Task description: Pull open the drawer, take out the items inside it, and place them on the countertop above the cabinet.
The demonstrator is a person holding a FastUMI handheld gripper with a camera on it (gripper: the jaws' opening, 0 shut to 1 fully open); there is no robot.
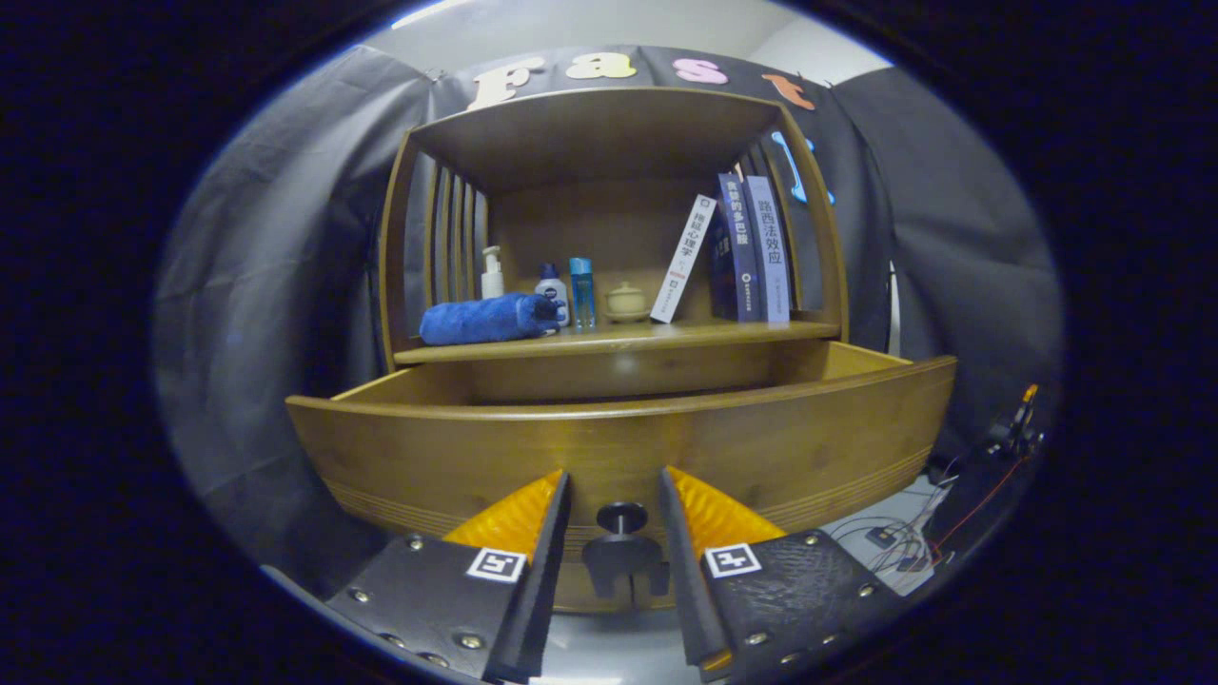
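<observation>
A wooden cabinet stands ahead with its drawer (618, 447) pulled out toward me. The drawer's front panel hides what lies inside. A small dark knob (621, 518) on that panel sits between my two fingers, which stand apart on either side of it without pressing on it. My gripper (615, 490) is open, right at the drawer front. Above the drawer runs the countertop (666, 335), with a rolled blue towel (487, 318), a white pump bottle (491, 273), two small bottles (565, 291), a small ceramic pot (626, 301) and several books (745, 249) on it.
The cabinet has slatted side walls and a top board over the countertop. Dark cloth hangs behind and to both sides. Loose cables (904, 538) and a dark device (1011, 433) lie low to the right of the drawer.
</observation>
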